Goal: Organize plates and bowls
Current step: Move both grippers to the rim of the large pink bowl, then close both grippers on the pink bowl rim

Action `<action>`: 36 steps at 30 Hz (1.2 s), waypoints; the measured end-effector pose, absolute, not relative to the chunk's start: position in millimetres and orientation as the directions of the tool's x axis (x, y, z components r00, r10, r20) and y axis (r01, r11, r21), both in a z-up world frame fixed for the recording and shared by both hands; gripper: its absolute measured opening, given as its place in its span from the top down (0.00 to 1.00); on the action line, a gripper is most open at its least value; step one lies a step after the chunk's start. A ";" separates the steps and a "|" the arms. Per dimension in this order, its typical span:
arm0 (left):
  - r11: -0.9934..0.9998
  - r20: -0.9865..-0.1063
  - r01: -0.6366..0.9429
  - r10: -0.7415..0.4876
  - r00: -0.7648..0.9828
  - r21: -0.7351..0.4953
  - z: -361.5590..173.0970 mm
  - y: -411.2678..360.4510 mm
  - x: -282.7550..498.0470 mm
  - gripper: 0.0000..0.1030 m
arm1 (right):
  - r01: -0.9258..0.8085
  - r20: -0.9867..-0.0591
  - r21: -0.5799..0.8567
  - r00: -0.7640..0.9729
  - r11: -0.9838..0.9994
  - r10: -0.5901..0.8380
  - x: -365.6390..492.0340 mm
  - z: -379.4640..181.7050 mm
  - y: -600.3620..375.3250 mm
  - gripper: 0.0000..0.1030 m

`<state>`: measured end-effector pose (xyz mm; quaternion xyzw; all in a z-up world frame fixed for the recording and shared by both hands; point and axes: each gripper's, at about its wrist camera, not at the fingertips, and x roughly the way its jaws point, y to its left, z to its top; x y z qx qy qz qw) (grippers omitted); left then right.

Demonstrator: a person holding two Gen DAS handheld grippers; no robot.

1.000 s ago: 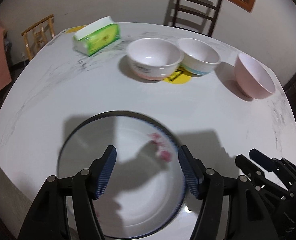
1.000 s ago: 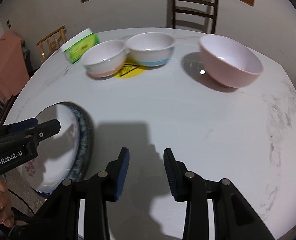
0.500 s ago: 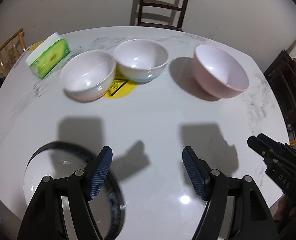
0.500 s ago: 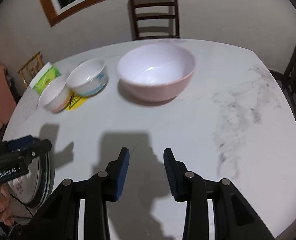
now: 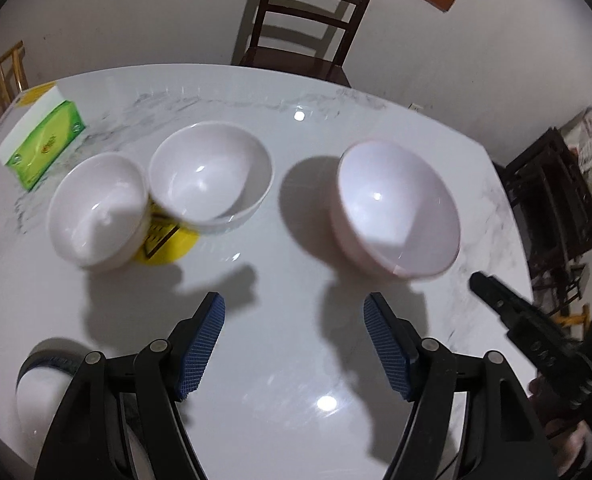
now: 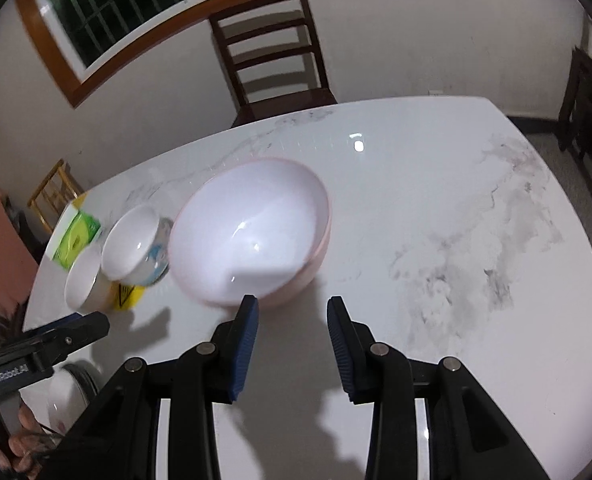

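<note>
- A white marbled surface (image 6: 456, 208) fills the middle of both views, with a dark wooden chair (image 6: 271, 52) behind it at the top centre.
- The pink bowl (image 6: 251, 236) sits upright at centre left of the right wrist view, just beyond the right gripper (image 6: 291, 344). In the left wrist view it lies right of centre.
- The right gripper's jaws stand apart and hold nothing. The tip of its left blue pad appears just at the bowl's near rim; contact cannot be told.
- The left gripper (image 5: 293, 344), at the bottom centre of its own view, has its jaws wide apart and empty, above bare surface.
- Two smaller white bowls sit touching, or nearly so, at centre left of the left wrist view: the left white bowl (image 5: 97, 210) and the blue-banded bowl (image 5: 211, 176), both partly over a yellow sticker (image 5: 167, 244).
- A green tissue box (image 5: 41, 142) lies at the upper left. A dark-rimmed plate (image 5: 43, 376) shows at the lower left corner, partly hidden by the gripper.
- Judged from its gloss and thin wall, the pink bowl looks rigid, light, slippery and possibly breakable. The best hold is likely a pinch across the near rim, one pad inside and one outside, closed gently to avoid tipping it.
</note>
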<state>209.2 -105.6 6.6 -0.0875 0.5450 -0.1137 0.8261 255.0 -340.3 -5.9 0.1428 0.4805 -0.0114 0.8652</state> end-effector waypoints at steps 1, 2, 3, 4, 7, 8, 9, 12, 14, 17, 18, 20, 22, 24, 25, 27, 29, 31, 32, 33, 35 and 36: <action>0.957 -0.880 0.086 -0.288 0.378 -0.277 7.4 -107.3 215.1 0.33 | 0.166 -0.836 0.242 0.535 0.956 0.119 260.7 -6.8 -342.1 0.65; 0.956 -0.879 0.080 -0.292 0.376 -0.284 8.0 -108.6 219.9 0.34 | 0.173 -0.839 0.241 0.532 0.955 0.115 266.6 -7.6 -343.9 0.65; 0.952 -0.878 0.076 -0.304 0.371 -0.297 7.8 -110.8 227.0 0.34 | 0.183 -0.845 0.233 0.524 0.955 0.106 272.6 -9.0 -345.0 0.65; 0.949 -0.878 0.075 -0.313 0.362 -0.307 6.5 -112.7 233.0 0.34 | 0.192 -0.849 0.228 0.519 0.955 0.098 276.8 -9.7 -346.5 0.65; 0.943 -0.884 0.053 -0.326 0.335 -0.328 -1.6 -118.6 248.5 0.34 | 0.202 -0.856 0.239 0.506 0.950 0.108 290.7 -14.9 -347.5 0.65; 0.943 -0.889 0.045 -0.328 0.320 -0.331 -6.4 -121.3 254.6 0.35 | 0.208 -0.861 0.237 0.496 0.949 0.107 293.8 -17.3 -347.3 0.65; 0.941 -0.891 0.037 -0.329 0.312 -0.335 -9.6 -122.5 257.5 0.36 | 0.211 -0.864 0.235 0.492 0.949 0.104 297.6 -19.2 -347.5 0.65; 0.937 -0.894 0.036 -0.342 0.288 -0.347 -18.6 -131.3 266.9 0.36 | 0.210 -0.875 0.213 0.475 0.954 0.090 306.4 -25.0 -344.6 0.65; 0.937 -0.895 0.044 -0.343 0.285 -0.346 -21.7 -136.7 271.5 0.36 | 0.206 -0.880 0.206 0.467 0.957 0.089 309.8 -29.2 -343.7 0.65; 0.935 -0.896 0.042 -0.351 0.273 -0.353 -28.6 -142.1 280.2 0.37 | 0.206 -0.883 0.198 0.462 0.958 0.083 315.0 -33.9 -344.3 0.65; 0.932 -0.895 0.038 -0.357 0.267 -0.360 -31.9 -143.2 282.6 0.42 | 0.207 -0.884 0.196 0.460 0.959 0.081 316.2 -35.3 -344.8 0.65; 0.928 -0.894 0.037 -0.367 0.258 -0.370 -37.5 -145.7 286.5 0.48 | 0.211 -0.883 0.193 0.463 0.958 0.076 317.1 -37.5 -345.4 0.65; 0.926 -0.893 0.038 -0.374 0.251 -0.377 -43.0 -147.8 288.0 0.54 | 0.212 -0.884 0.191 0.462 0.958 0.075 319.5 -41.0 -346.7 0.65; 0.923 -0.892 0.035 -0.380 0.244 -0.384 -49.5 -146.8 288.0 0.62 | 0.208 -0.885 0.205 0.456 0.956 0.091 321.9 -45.3 -346.8 0.65; 0.920 -0.891 0.031 -0.387 0.236 -0.392 -52.8 -146.2 288.5 0.63 | 0.209 -0.886 0.209 0.454 0.955 0.095 322.5 -47.1 -346.6 0.65; 0.912 -0.887 0.027 -0.405 0.222 -0.410 -58.2 -144.9 288.8 0.73 | 0.211 -0.887 0.210 0.452 0.955 0.095 323.2 -49.6 -345.8 0.67; 0.904 -0.880 0.034 -0.423 0.218 -0.426 -60.0 -145.1 289.3 0.74 | 0.202 -0.887 0.215 0.450 0.955 0.105 323.2 -51.0 -344.6 0.78; 0.903 -0.878 0.049 -0.427 0.216 -0.427 -58.3 -146.4 287.8 0.78 | 0.199 -0.887 0.220 0.448 0.955 0.111 322.9 -51.0 -343.4 0.80; 0.901 -0.875 0.061 -0.433 0.215 -0.430 -57.3 -147.3 286.5 0.81 | 0.199 -0.889 0.210 0.447 0.957 0.102 322.1 -50.7 -342.1 0.80; 0.904 -0.879 0.070 -0.426 0.216 -0.421 -56.1 -148.5 285.1 0.81 | 0.198 -0.889 0.204 0.447 0.959 0.097 321.3 -50.5 -340.8 0.81; 0.908 -0.882 0.079 -0.418 0.218 -0.411 -55.5 -148.9 281.9 0.81 | 0.198 -0.891 0.198 0.445 0.960 0.092 318.0 -50.0 -338.8 0.81; 0.908 -0.882 0.080 -0.418 0.218 -0.410 -55.2 -148.9 280.7 0.81 | 0.199 -0.892 0.198 0.443 0.960 0.093 316.3 -50.1 -338.6 0.81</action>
